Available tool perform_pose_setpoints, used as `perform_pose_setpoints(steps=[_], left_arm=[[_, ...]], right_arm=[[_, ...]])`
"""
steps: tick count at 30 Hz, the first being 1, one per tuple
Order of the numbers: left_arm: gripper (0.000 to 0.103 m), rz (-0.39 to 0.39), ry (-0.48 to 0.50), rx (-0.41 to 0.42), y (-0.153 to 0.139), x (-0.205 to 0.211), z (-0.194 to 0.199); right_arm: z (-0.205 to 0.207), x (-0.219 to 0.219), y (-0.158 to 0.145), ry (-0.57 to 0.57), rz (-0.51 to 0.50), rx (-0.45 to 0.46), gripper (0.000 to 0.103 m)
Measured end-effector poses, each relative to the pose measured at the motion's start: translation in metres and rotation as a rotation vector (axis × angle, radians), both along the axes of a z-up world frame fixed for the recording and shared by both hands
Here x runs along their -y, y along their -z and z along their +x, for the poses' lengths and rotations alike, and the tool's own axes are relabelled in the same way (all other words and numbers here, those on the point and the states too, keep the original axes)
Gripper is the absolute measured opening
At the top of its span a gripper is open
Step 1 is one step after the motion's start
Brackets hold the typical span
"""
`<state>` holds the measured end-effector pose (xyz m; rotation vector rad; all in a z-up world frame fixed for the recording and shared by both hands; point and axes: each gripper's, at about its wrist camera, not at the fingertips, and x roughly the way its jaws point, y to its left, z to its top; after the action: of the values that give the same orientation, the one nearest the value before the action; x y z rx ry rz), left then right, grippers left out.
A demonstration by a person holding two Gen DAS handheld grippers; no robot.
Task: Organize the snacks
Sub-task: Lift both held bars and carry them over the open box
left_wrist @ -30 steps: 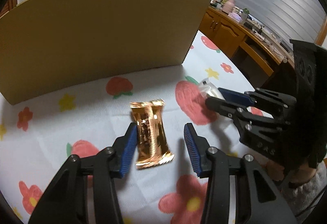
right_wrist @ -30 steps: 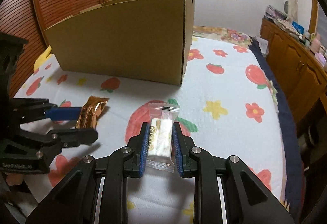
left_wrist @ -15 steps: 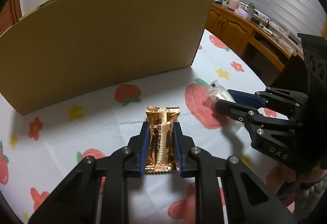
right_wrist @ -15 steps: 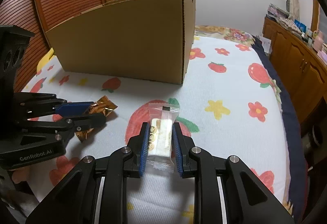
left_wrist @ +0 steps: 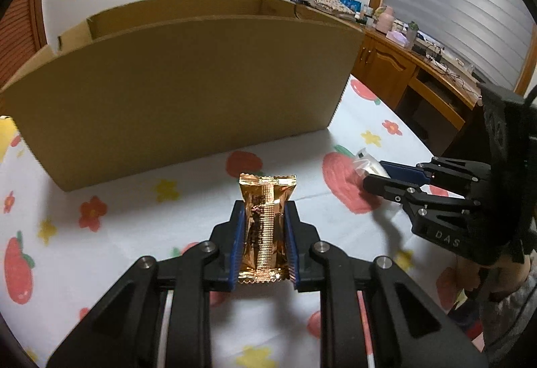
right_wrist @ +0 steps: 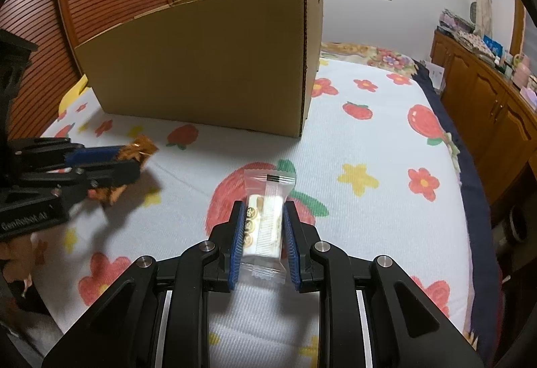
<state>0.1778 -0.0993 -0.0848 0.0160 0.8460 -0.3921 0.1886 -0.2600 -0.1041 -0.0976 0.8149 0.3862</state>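
The left gripper (left_wrist: pixel 263 242) is clamped on a shiny gold foil snack packet (left_wrist: pixel 265 227). Its blue ribbed pads (left_wrist: pixel 236 244) press both long sides of the packet, whose crimped top edge projects beyond the fingertips. In the right wrist view the same packet (right_wrist: pixel 139 150) sits between the left gripper's fingers (right_wrist: pixel 100 166) and casts a shadow on the sheet beneath it (the packet appears clear of the surface).

The right gripper (right_wrist: pixel 263 242) is clamped on a clear plastic snack packet with a white bar inside (right_wrist: pixel 265 223). Its pads grip both long sides, and the packet's sealed top extends past the fingertips. From the left wrist view this gripper (left_wrist: pixel 386 175) is at the right, with the white packet end (left_wrist: pixel 364 163) at its tip.

Both grippers are over a white bedsheet printed with red strawberries and yellow flowers (right_wrist: pixel 369 140). An open brown cardboard box (left_wrist: pixel 188 89) stands upright on the sheet beyond both packets. The two packets are apart from each other and outside the box.
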Motion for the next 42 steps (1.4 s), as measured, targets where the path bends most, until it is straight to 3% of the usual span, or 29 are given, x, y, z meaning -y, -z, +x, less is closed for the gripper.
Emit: perform_pose_setpoints(steps=[13, 24, 36, 42], left_arm=[[0.019, -0.041, -0.089, 0.131, -0.046, -0.061, 0.000], [0.019, -0.047, -0.121, 0.198, -0.073, -0.086, 0.008], [0.019, -0.037, -0.118, 0.277, -0.109, -0.085, 0.024], [0.019, -0.033, -0.130, 0.278, -0.113, -0.087, 0.042]], right_arm=[[-0.002, 0.006, -0.003, 0.021, 0.020, 0.019, 0.021], [-0.002, 0.006, -0.014, 0.041, -0.016, 0.032, 0.021], [-0.009, -0.019, -0.109, -0.041, 0.026, 0.223, 0.021], [0.001, -0.040, -0.134, -0.067, 0.034, 0.281, 0.021]])
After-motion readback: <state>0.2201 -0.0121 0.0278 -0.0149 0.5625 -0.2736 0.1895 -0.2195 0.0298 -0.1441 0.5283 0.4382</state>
